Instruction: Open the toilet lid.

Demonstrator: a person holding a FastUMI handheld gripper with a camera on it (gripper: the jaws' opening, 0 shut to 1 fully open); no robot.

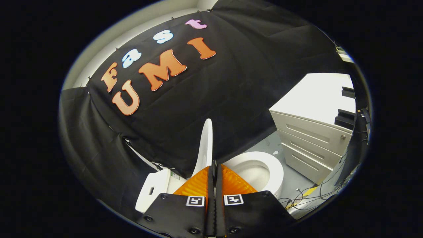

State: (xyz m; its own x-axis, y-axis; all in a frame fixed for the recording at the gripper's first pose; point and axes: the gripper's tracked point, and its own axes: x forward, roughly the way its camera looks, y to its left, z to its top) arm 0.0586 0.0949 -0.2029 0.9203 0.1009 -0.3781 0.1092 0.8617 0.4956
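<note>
The white toilet lid (206, 145) stands raised, close to upright and seen edge-on, just beyond my fingertips and slightly left of them. Right of it the seat ring and open bowl (264, 167) lie uncovered. The white tank (155, 188) sits left of the lid, against the black cloth. My gripper (214, 164) is shut, its two fingers pressed together with nothing between them, the tips close to the lid's lower edge. I cannot tell whether they touch it.
A white drawer cabinet (314, 135) stands to the right beyond the bowl on a grey floor (294, 180). Loose cables (310, 195) lie on the floor near the bowl's right side. The black cloth wall (231, 86) hangs close behind the toilet.
</note>
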